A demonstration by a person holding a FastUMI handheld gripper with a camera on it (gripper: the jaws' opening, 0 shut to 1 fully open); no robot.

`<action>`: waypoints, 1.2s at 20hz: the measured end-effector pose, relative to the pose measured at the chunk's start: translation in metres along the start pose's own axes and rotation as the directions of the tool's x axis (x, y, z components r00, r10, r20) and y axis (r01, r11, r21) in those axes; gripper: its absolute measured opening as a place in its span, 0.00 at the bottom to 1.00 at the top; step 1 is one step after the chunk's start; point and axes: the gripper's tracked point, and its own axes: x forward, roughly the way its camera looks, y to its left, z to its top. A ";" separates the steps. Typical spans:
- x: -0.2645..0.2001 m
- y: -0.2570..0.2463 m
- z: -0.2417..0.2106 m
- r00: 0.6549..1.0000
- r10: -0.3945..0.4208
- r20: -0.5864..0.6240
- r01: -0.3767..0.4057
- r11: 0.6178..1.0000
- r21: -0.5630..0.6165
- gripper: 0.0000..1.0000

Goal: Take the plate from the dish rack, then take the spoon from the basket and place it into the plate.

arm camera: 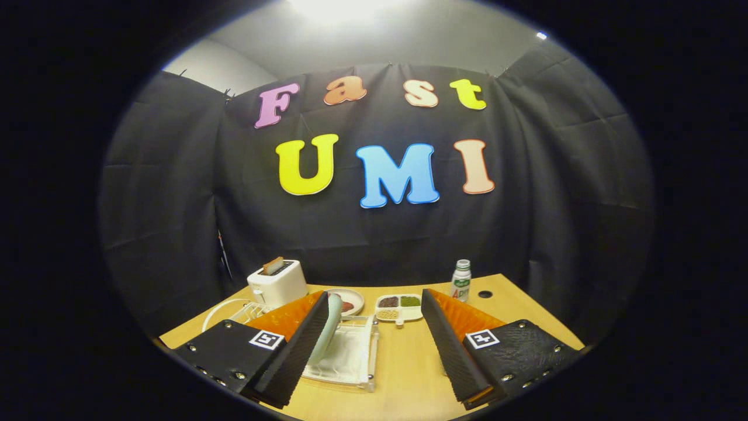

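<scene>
A pale teal plate (pixel 329 328) stands on edge in a clear plastic dish rack (pixel 352 359) on the wooden table (pixel 409 374). The plate leans right against the inner side of my left finger (pixel 292 358). My gripper (pixel 374 296) is open wide and nothing is held; the right finger (pixel 449 349) is well clear of the plate, with bare table between. A white wire basket (pixel 232 310) sits beyond the left finger, partly hidden by it; I cannot make out its contents.
At the back of the table stand a white toaster (pixel 277 283) with a slice in it, a small dish (pixel 349 302) of dark food, a divided white tray (pixel 399 306) of beans, and a green-capped bottle (pixel 461 281). A cable hole (pixel 484 294) lies by the bottle.
</scene>
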 end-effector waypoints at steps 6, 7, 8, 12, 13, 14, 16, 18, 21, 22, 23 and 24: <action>0.076 0.045 -0.068 0.975 -0.014 -0.221 0.031 0.997 0.074 0.98; 0.085 0.051 -0.076 0.971 -0.007 -0.240 0.029 0.996 0.085 0.98; 0.094 0.055 -0.084 0.964 -0.005 -0.265 0.030 0.995 0.092 0.98; 0.127 0.061 -0.123 0.926 0.009 -0.378 0.048 0.989 0.142 0.96; 0.134 0.062 -0.132 0.917 0.016 -0.399 0.051 0.986 0.159 0.95; 0.139 0.064 -0.139 0.910 0.022 -0.413 0.054 0.984 0.171 0.93; 0.148 0.066 -0.149 0.896 0.038 -0.442 0.052 0.980 0.190 0.91; 0.155 0.065 -0.159 0.879 0.033 -0.475 0.066 0.979 0.190 0.69; 0.155 0.063 -0.162 0.869 0.006 -0.495 0.089 0.982 0.167 0.41; 0.156 0.061 -0.163 0.866 -0.012 -0.500 0.105 0.982 0.158 0.40; 0.154 0.060 -0.163 0.865 -0.028 -0.501 0.119 0.981 0.152 0.38; 0.153 0.058 -0.160 0.863 -0.052 -0.503 0.138 0.981 0.136 0.37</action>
